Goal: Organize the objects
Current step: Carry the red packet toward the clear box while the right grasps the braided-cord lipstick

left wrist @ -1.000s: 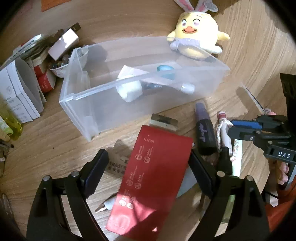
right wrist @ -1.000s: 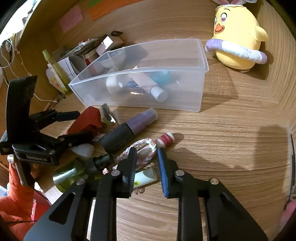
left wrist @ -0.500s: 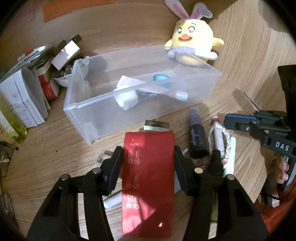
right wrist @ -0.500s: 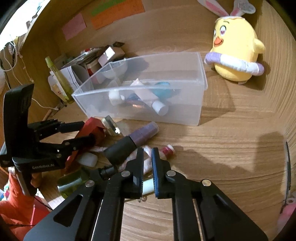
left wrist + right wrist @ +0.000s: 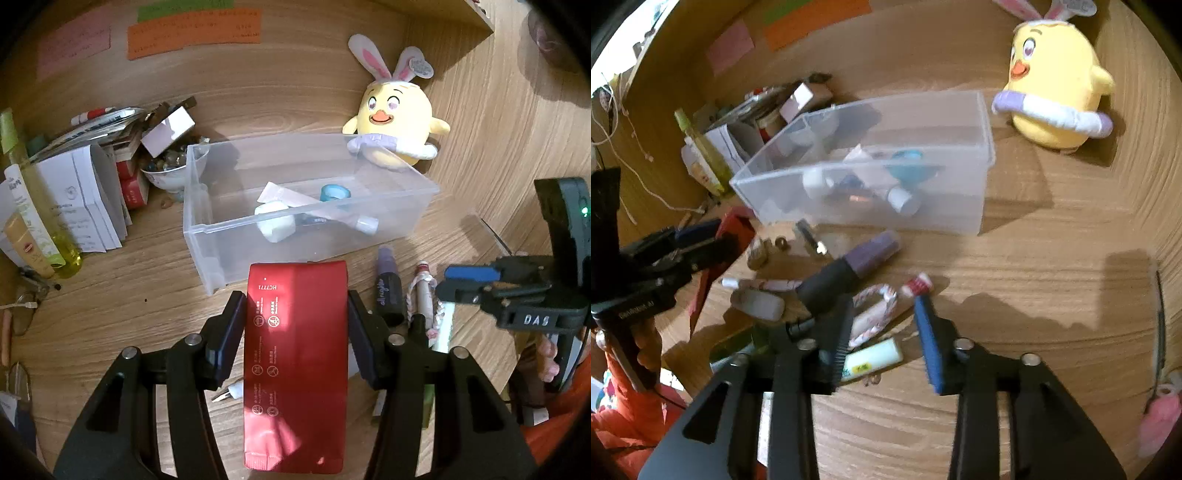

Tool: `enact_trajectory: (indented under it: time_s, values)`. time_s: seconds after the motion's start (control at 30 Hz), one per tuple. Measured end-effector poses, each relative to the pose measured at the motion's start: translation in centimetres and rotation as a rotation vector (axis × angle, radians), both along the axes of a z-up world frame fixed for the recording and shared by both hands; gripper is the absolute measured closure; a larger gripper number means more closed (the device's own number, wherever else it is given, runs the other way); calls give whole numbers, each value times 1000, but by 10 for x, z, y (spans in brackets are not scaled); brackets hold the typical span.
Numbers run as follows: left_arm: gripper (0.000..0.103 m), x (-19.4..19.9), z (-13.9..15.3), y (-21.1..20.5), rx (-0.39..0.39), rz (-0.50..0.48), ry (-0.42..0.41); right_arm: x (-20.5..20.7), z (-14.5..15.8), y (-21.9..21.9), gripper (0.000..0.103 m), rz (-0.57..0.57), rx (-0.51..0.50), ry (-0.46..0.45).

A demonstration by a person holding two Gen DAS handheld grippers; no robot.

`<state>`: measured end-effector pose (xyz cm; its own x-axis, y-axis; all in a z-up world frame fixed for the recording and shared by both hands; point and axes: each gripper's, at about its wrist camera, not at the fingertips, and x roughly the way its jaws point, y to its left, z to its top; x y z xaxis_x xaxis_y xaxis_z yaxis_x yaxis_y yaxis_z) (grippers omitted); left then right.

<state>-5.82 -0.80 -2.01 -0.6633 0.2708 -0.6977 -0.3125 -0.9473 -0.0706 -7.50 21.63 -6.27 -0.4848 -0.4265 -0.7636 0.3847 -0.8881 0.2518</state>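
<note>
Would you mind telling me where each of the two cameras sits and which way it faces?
Left wrist: rides the left gripper, angled down over its jaws, shut on the red packet, toward the clear bin; the right gripper and a hand show at the right edge.
Right wrist: rides the right gripper, angled down at the clutter; its jaws are opening around the braided cord; the left gripper and an orange sleeve show on the left.
Shared: bin, yellow chick plush, purple bottle.

red packet (image 5: 295,354), yellow plush chick (image 5: 397,122), clear bin (image 5: 295,236), purple bottle (image 5: 871,254)
</note>
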Motion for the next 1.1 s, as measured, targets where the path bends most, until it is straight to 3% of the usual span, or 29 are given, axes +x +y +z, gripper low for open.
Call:
enact_trajectory:
  time_s: [0.2, 0.37, 0.6, 0.87, 0.97, 1.1]
  values:
    - [50, 4, 3, -2, 5, 15, 16, 0, -11, -6, 70, 18, -7, -29]
    - [50, 7, 14, -8, 29, 37, 51, -1, -8, -5, 93, 3, -24, -15]
    - [50, 5, 28, -14, 51, 61, 91, -1, 4, -8, 95, -5, -15, 43]
    - [50, -3, 44, -17, 79, 83, 121, 1, 33, -16, 96, 8, 3, 150]
    - [50, -6, 49, -17, 74, 89, 137, 0, 29, -13, 96, 28, -3, 101]
    - [50, -18, 60, -16, 57, 108, 161, -2, 10, -5, 78, 8, 6, 24]
